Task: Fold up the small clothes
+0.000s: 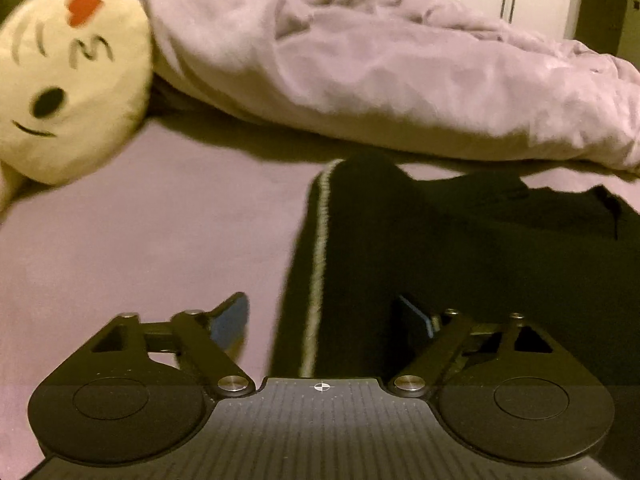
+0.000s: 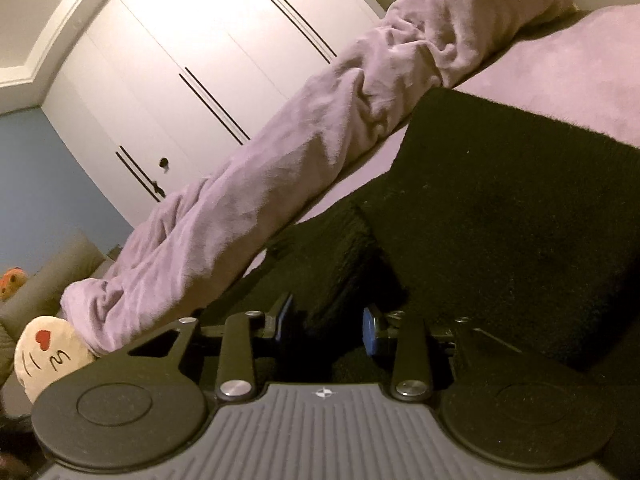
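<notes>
Left wrist: left gripper (image 1: pixel 324 320) spread over black garment (image 1: pixel 440 248) | right gripper (image 2: pixel 328 320) apparently pinching garment fabric

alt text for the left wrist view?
The open left gripper hovers low over a black garment with a white edge stripe, spread on a lilac bed sheet. Behind lie a crumpled lilac blanket and a cream cat-face plush.

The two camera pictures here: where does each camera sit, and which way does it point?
Left wrist: sits on the left gripper, low over the bed, facing the black garment; both fingers show, spread open.
Right wrist: sits on the right gripper, tilted, facing the garment and wardrobe; its fingers show, black cloth between them.
Shared: garment, purple blanket, cat pillow.
</notes>
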A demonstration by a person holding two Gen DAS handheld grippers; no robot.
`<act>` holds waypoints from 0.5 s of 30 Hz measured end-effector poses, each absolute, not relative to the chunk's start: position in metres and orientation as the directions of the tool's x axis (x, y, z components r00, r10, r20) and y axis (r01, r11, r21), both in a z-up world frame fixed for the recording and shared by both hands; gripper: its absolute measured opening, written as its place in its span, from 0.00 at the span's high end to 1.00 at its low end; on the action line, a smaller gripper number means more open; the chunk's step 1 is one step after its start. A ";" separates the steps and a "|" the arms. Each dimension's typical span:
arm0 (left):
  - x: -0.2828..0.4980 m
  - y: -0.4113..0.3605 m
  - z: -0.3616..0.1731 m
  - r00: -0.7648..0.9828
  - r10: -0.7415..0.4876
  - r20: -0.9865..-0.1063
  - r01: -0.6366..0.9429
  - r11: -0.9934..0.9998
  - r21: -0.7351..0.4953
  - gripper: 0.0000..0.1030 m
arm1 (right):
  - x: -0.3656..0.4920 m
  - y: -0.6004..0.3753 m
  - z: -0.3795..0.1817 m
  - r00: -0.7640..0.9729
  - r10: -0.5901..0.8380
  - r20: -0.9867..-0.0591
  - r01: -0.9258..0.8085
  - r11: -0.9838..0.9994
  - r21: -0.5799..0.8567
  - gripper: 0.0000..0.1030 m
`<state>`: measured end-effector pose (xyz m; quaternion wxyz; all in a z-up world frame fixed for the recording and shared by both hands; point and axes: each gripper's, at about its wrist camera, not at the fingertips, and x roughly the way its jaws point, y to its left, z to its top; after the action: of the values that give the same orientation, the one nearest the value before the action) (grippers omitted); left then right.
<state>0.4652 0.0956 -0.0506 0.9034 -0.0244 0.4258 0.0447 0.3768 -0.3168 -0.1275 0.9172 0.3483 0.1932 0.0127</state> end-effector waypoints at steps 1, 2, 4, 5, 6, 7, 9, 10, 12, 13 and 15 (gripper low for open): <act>0.472 0.097 -0.053 0.619 0.046 -0.784 -0.114 0.993 -0.032 0.23 | 0.376 -0.318 -0.128 0.927 0.164 -0.338 0.103 0.754 0.649 0.65; 0.479 0.098 -0.056 0.607 0.040 -0.793 -0.136 0.989 -0.054 0.25 | 0.376 -0.318 -0.129 0.930 0.174 -0.325 0.088 0.751 0.655 0.61; 0.489 0.099 -0.061 0.595 0.024 -0.803 -0.161 0.983 -0.090 0.46 | 0.375 -0.318 -0.130 0.935 0.200 -0.293 0.051 0.743 0.668 0.54; 0.492 0.099 -0.062 0.602 0.022 -0.798 -0.172 0.980 -0.104 0.50 | 0.374 -0.318 -0.131 0.937 0.214 -0.275 0.031 0.736 0.676 0.50; 0.493 0.100 -0.061 0.611 0.033 -0.791 -0.193 0.975 -0.109 0.59 | 0.374 -0.319 -0.131 0.938 0.221 -0.266 0.021 0.731 0.682 0.49; 0.493 0.101 -0.060 0.618 0.041 -0.785 -0.210 0.971 -0.114 0.67 | 0.373 -0.319 -0.132 0.939 0.226 -0.259 0.014 0.728 0.685 0.48; 0.492 0.105 -0.057 0.630 0.045 -0.776 -0.230 0.964 -0.131 0.71 | 0.372 -0.321 -0.132 0.941 0.248 -0.230 -0.017 0.715 0.699 0.44; 0.491 0.106 -0.056 0.635 0.054 -0.771 -0.238 0.963 -0.128 0.73 | 0.371 -0.321 -0.132 0.943 0.251 -0.220 -0.025 0.711 0.702 0.44; 0.487 0.111 -0.053 0.652 0.078 -0.754 -0.245 0.963 -0.113 0.75 | 0.371 -0.321 -0.132 0.944 0.252 -0.215 -0.029 0.709 0.704 0.45; 0.484 0.113 -0.051 0.664 0.094 -0.742 -0.254 0.962 -0.106 0.75 | 0.371 -0.321 -0.131 0.944 0.247 -0.220 -0.023 0.712 0.702 0.46; 0.483 0.120 -0.051 0.671 0.097 -0.735 -0.265 0.957 -0.116 0.75 | 0.371 -0.320 -0.131 0.944 0.246 -0.220 -0.023 0.713 0.700 0.55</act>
<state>0.4829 0.1199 -0.0507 0.9079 -0.1068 0.3930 0.0996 0.3709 -0.3203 -0.1315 0.9133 0.3713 0.1503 0.0736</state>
